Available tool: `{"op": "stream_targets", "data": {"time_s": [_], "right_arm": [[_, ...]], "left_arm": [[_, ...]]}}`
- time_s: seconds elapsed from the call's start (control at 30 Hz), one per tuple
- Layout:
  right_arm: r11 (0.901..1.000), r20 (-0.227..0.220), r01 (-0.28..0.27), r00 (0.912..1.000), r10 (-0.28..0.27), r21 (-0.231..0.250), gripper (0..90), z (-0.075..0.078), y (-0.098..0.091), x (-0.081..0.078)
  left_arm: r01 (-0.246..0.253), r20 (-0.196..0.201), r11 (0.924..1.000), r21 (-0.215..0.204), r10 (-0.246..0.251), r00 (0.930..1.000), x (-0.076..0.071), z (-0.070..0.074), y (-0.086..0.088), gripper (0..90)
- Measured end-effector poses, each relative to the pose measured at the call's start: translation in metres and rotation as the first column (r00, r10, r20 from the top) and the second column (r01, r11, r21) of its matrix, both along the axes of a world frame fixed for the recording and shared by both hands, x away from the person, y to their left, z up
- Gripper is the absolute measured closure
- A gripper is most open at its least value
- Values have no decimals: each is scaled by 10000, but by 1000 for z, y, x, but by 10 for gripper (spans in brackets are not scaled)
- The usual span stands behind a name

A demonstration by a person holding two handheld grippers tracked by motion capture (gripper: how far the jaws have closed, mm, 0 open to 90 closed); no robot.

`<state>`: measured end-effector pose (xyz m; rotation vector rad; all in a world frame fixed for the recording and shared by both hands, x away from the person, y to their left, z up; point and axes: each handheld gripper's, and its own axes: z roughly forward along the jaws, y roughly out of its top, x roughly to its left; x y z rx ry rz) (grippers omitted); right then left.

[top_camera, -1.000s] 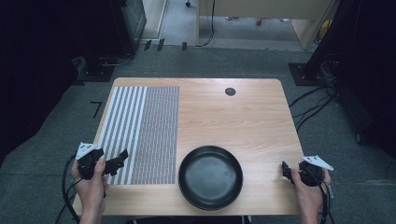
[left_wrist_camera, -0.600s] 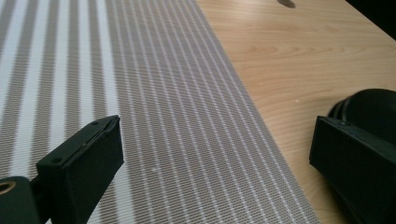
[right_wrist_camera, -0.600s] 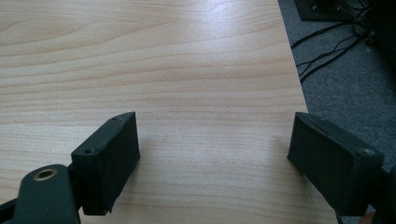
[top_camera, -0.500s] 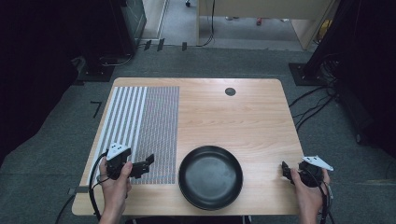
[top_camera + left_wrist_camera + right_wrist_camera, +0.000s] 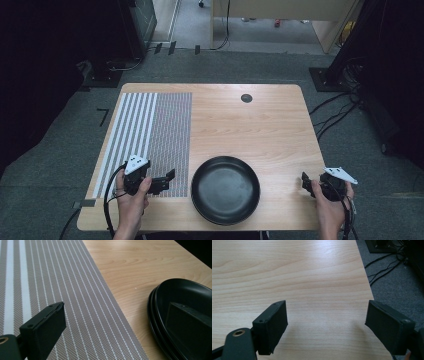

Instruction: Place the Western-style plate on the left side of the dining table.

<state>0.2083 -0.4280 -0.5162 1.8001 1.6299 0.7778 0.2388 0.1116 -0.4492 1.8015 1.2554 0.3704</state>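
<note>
Wooden table [image 5: 260, 130], rectangular, pale grain, with a small dark round fitting [image 5: 246, 98] set near its far edge. Striped placemat [image 5: 150, 135] — woven grey with white lines, broader white bands toward its left side — lying flat over the table's left portion, running from the far part of the top toward the near edge. Black plate [image 5: 225, 189], round and shallow, nothing in it, at the near edge about mid-table, its left rim just beside the placemat's right border; the left gripper view shows that rim as a double line (one plate or two stacked, cannot tell). Left gripper [image 5: 167, 179], held in the person's left hand [image 5: 131, 200], over the near right corner of the placemat, jaws pointing right toward the plate and set wide apart with nothing between them; in its own view one jaw hangs over the mat and the other over the plate's rim. Right gripper [image 5: 305, 181], held in the right hand [image 5: 327, 205] at the table's near right corner, well apart from the plate — jaws spread wide over bare wood, gripping nothing. Grey carpet [image 5: 60, 165] surrounds the table, with cables [image 5: 335, 115] trailing at the right.
</note>
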Motion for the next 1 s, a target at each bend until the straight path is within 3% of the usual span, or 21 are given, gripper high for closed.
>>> {"op": "stream_targets", "data": {"time_s": [0.17, 0.37, 0.67, 0.83, 1.0], "right_arm": [[9994, -20, -123, 9999, 123, 316, 173, 5, 6, -1], [9981, 311, -281, 9992, 264, 556, 179, 17, 13, -5], [9933, 1190, -723, 9910, 612, 907, 210, 39, 29, -12], [9807, 1803, -1202, 9793, 917, 1539, 221, 50, 40, -15], [9727, 2154, -1678, 9677, 1314, 1604, 224, 61, 54, -17]], "left_arm": [[164, -22, 9999, -23, -164, 9999, -2, 0, -6, 25], [306, 9, 9995, 81, -306, 9995, -4, -1, -13, 25], [635, -20, 9979, 108, -635, 9980, -8, -2, -22, 25], [842, -79, 9964, 112, -842, 9964, -9, -3, -26, 25], [1021, -86, 9947, 111, -1020, 9947, -12, -3, -32, 25]]}}
